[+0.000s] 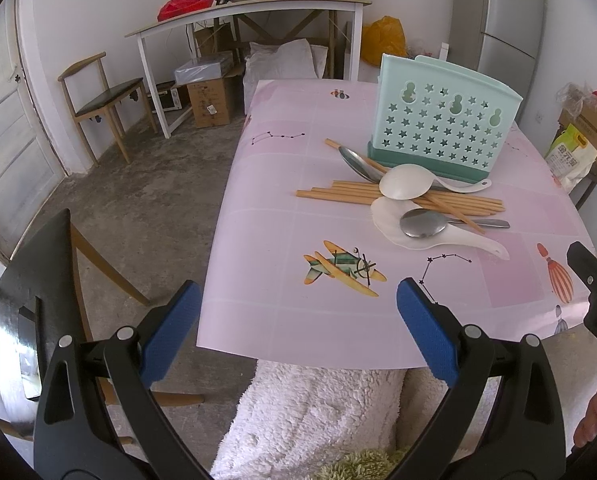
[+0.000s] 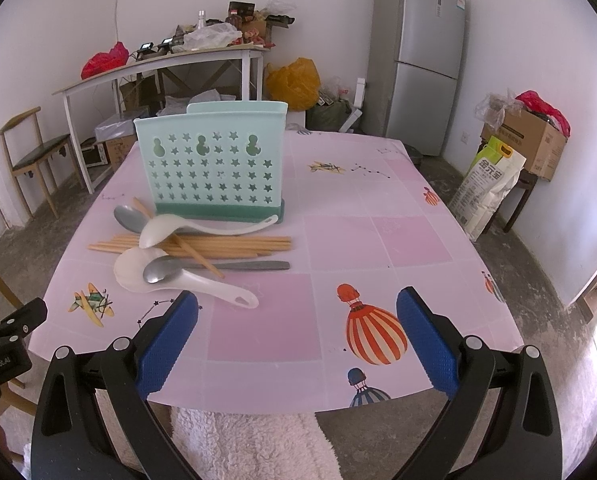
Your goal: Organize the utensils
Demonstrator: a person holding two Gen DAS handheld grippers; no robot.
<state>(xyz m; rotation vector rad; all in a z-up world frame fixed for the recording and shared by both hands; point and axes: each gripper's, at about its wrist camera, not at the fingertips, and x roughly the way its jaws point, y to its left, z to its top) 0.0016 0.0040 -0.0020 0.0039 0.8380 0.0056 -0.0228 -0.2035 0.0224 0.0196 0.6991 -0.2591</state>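
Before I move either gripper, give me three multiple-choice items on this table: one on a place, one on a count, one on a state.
1. Where does the utensil pile lie?
A. inside the holder
B. on the table in front of the holder
C. on the floor

2. How many white spoons are there?
A. one
B. two
C. four

3. How are the two grippers?
A. both open and empty
B. both shut on chopsticks
C. left shut on a spoon

Answers:
1 B: the pile rests on the tablecloth before the green holder.
2 B: one white spoon lies over the chopsticks, another under a metal spoon.
3 A: the left gripper and right gripper stand wide apart, holding nothing.
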